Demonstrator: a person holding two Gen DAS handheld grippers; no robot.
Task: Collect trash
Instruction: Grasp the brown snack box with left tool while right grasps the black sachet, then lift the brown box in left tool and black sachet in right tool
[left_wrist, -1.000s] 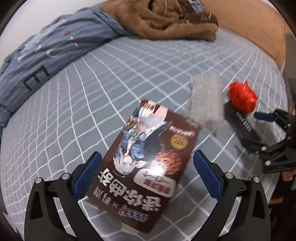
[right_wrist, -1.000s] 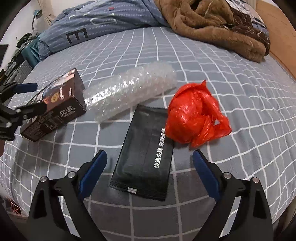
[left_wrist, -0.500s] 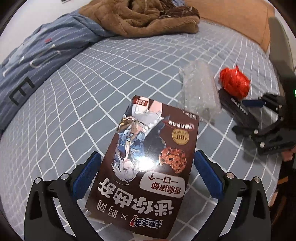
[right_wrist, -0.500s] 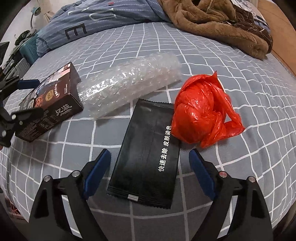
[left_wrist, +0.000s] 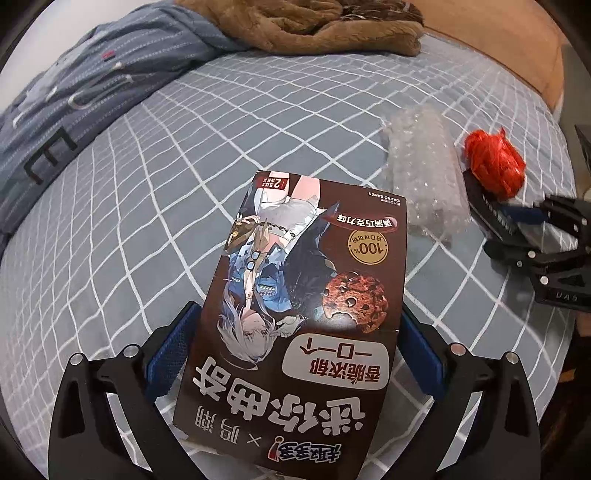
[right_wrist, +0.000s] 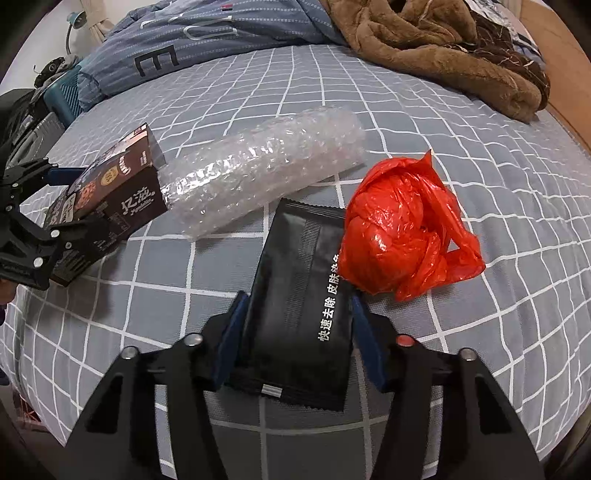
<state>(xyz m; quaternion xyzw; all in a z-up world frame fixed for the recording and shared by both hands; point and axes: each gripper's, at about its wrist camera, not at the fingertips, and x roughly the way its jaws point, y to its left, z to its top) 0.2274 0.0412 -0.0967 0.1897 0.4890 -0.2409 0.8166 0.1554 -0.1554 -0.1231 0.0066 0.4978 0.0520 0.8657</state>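
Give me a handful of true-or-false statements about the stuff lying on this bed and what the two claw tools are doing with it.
1. The left gripper has the cookie box between its fingers. True.
2. The right gripper straddles the red plastic bag. False: it straddles the black packet.
3. The bubble wrap roll lies between box and bag. True.
4. The brown blanket covers the trash. False: it lies apart, farther back.

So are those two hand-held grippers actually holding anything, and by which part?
The left hand-held gripper clasps the cookie box by its long sides at the near end. The right one pinches the black packet across its near end.
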